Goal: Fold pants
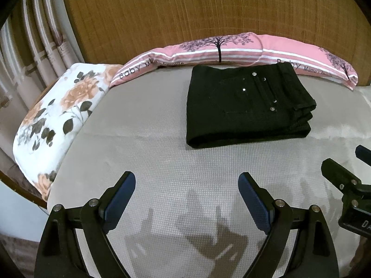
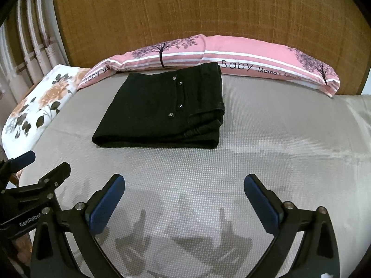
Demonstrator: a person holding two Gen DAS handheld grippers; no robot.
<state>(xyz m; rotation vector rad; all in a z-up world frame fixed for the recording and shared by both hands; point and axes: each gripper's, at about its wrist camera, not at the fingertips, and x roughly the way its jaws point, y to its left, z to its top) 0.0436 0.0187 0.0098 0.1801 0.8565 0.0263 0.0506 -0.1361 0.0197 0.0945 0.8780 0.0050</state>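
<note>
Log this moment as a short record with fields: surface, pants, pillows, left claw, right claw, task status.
surface: grey textured bed cover, wooden headboard behind
pants: black pants folded into a compact stack, lying flat near the pink pillow
pillows: pink pillow printed "Baby" along the headboard; floral pillow at the left edge
left claw: left claw open, empty, short of the pants
right claw: right claw open, empty, short of the pants
task status: folding looks finished; neither claw touches the pants

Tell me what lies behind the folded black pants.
Behind the folded black pants lies a long pink pillow printed with trees and "Baby", set against the wooden headboard. The pants' waistband hides a short stretch of the pillow's lower edge.
</note>
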